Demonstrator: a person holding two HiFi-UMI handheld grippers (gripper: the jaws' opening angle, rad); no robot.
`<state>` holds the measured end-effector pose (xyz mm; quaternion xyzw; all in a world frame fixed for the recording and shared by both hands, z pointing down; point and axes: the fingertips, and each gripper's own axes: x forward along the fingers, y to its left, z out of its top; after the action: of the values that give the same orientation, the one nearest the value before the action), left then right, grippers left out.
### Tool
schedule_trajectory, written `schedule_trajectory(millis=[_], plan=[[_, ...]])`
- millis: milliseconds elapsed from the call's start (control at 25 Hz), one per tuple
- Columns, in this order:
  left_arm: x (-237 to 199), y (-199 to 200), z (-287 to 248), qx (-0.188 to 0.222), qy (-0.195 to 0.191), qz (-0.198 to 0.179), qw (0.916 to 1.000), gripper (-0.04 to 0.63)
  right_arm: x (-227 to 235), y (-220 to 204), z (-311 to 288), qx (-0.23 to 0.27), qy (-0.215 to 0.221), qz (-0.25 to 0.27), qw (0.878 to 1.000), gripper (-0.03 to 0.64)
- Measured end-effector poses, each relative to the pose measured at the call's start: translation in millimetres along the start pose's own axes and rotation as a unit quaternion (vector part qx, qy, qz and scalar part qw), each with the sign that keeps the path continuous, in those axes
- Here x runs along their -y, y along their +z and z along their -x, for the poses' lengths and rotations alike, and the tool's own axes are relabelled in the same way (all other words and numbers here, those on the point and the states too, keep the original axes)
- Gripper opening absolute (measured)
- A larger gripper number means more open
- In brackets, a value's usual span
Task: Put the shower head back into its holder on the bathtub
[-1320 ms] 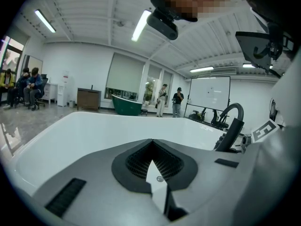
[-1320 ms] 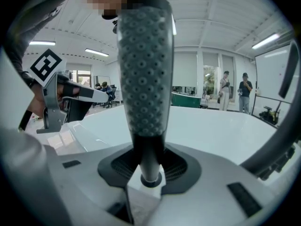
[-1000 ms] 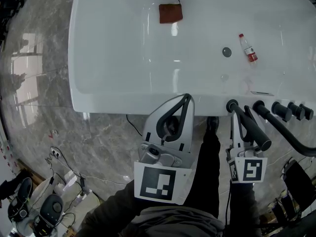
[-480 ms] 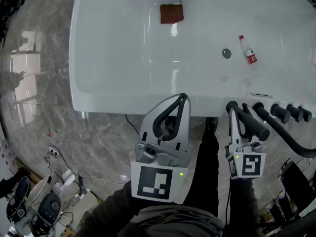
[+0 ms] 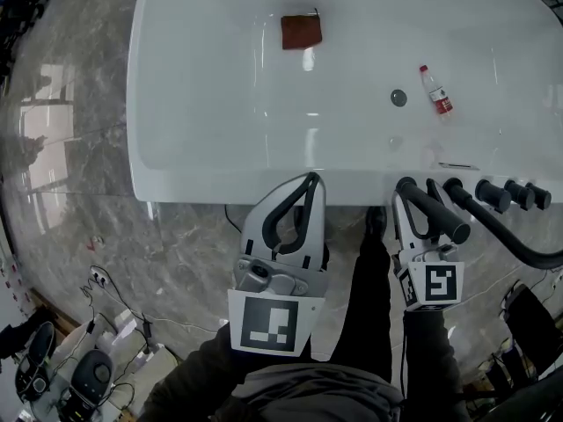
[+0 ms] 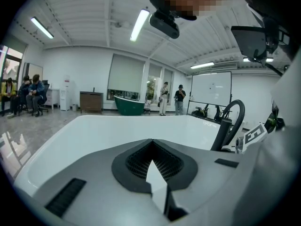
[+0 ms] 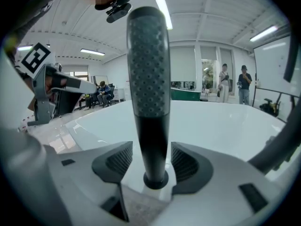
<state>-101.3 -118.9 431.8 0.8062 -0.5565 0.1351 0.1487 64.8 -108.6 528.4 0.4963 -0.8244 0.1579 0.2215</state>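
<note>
The black shower head (image 5: 437,211) stands with its foot in the round holder (image 7: 155,179) on the near rim of the white bathtub (image 5: 220,183). In the right gripper view, the shower head (image 7: 148,79) rises upright between the jaws. My right gripper (image 5: 413,202) is open around it. Its jaws have just been opening, and a gap shows on each side of the handle. My left gripper (image 5: 311,180) hangs at the tub's near rim, left of the shower head, shut with nothing in it.
A black hose (image 5: 510,240) curves off to the right from the tap knobs (image 5: 493,194) on the rim. Inside the tub lie a brown cloth (image 5: 301,32), a small bottle (image 5: 437,90) and the drain (image 5: 398,98). Cables and devices (image 5: 88,367) sit on the marble floor at lower left.
The right gripper's jaws have spread apart from the shower head handle, which they held shut before. The shower head stays upright in its holder. The left gripper has hardly moved.
</note>
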Motion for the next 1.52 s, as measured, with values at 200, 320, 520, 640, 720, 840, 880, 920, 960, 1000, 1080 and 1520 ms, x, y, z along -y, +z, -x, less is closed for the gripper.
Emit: schedule_trajectory(millis=[200,320,520,640,720,840,880,920,960,1000,1080,1520], plan=[[4,-3,-9,0.013,0.0,-0.023,0.9997,0.003,-2,10,10,0.016,0.004,-0.016,1.0,0.259],[14,-8,-18,0.017,-0.007,-0.023,0.9996,0.003,-2,19,14,0.038,0.004,-0.032,0.999,0.272],[29,-18,-28,0.01,-0.014,0.007,0.9998,0.003,1,27,22,0.08,-0.02,-0.057,0.995,0.282],[33,-15,-30,0.012,-0.02,0.0,0.9997,0.003,3,27,22,0.089,-0.032,-0.062,0.994,0.282],[33,-15,-30,0.01,-0.02,0.007,0.9997,0.003,4,28,22,0.093,-0.032,-0.064,0.993,0.282],[34,-19,-30,0.005,-0.023,0.004,0.9997,0.003,2,29,21,0.098,-0.028,-0.063,0.993,0.281],[35,-19,-30,0.004,-0.025,0.0,0.9997,0.003,2,30,21,0.099,-0.027,-0.062,0.993,0.282],[36,-20,-30,0.003,-0.026,-0.002,0.9996,0.003,2,30,22,0.101,-0.029,-0.062,0.993,0.282],[38,-20,-30,0.004,-0.028,-0.005,0.9996,0.003,4,30,22,0.102,-0.031,-0.061,0.993,0.282],[39,-20,-30,0.004,-0.029,-0.008,0.9995,0.003,5,29,22,0.101,-0.033,-0.059,0.993,0.281],[41,-20,-31,0.005,-0.032,-0.013,0.9994,0.003,6,29,22,0.099,-0.035,-0.056,0.993,0.281],[41,-18,-32,0.003,-0.036,-0.021,0.9991,0.003,2,34,17,0.1,-0.027,-0.042,0.994,0.281]])
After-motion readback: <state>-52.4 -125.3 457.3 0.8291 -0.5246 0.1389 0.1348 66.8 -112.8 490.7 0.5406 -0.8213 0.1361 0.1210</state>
